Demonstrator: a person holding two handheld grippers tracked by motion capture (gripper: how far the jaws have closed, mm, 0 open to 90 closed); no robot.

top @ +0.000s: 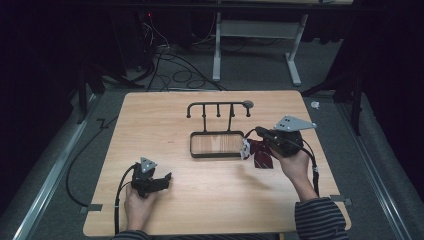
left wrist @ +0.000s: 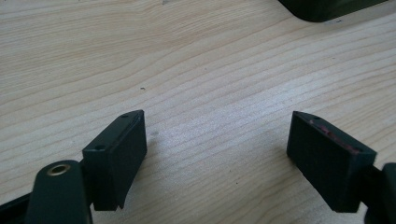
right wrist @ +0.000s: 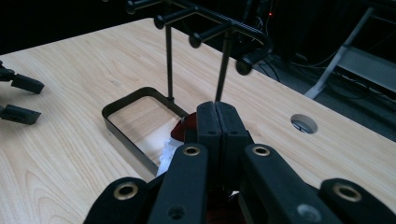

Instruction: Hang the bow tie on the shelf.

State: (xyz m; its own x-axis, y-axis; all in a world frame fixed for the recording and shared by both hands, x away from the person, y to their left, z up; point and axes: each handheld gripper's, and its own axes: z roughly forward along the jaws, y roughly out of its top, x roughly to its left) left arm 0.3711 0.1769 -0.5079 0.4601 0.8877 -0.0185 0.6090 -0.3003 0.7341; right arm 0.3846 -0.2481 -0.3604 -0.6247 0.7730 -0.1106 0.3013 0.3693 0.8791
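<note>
My right gripper (top: 248,143) is clamped on a dark red tie (top: 261,156) (its white label end at my jaws), just right of the black tray (top: 216,155). The rack (top: 218,106) stands beyond. My left gripper (top: 168,179) rests open, near left.

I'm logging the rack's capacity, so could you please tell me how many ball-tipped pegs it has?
4. In the high view the black rack shows one peg at the left end, two under the bar's middle, and one near the right end. More may be hidden behind the bar.
</note>
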